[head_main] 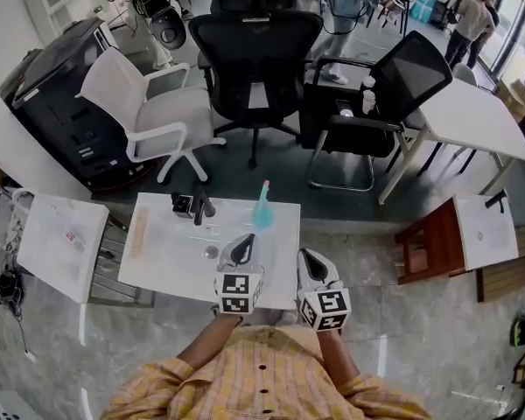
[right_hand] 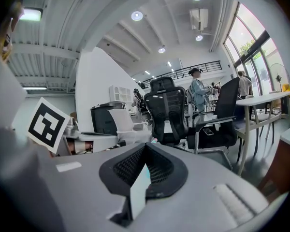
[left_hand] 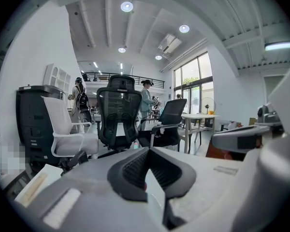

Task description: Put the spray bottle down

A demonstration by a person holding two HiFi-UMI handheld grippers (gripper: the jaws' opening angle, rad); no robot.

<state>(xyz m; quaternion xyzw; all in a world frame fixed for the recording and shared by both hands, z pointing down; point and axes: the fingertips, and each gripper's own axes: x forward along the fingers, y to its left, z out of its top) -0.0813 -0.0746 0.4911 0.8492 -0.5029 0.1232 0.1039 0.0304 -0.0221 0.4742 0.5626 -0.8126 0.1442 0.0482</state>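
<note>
The teal spray bottle (head_main: 262,206) with a pink top stands upright near the far edge of the white table (head_main: 175,269), free of both grippers. My left gripper (head_main: 242,250) hovers over the table's near right part, short of the bottle, shut with nothing in it. My right gripper (head_main: 311,265) hangs just off the table's right edge, also shut and empty. In the left gripper view the jaws (left_hand: 147,151) meet at their tips. In the right gripper view the jaws (right_hand: 145,146) are likewise closed together.
A black device (head_main: 192,206) sits at the table's far left, a pale wooden strip (head_main: 141,230) along its left side, a small round piece (head_main: 212,252) mid-table. Office chairs (head_main: 249,59) stand beyond. A white side table (head_main: 61,243) is left, a small white table (head_main: 484,230) right.
</note>
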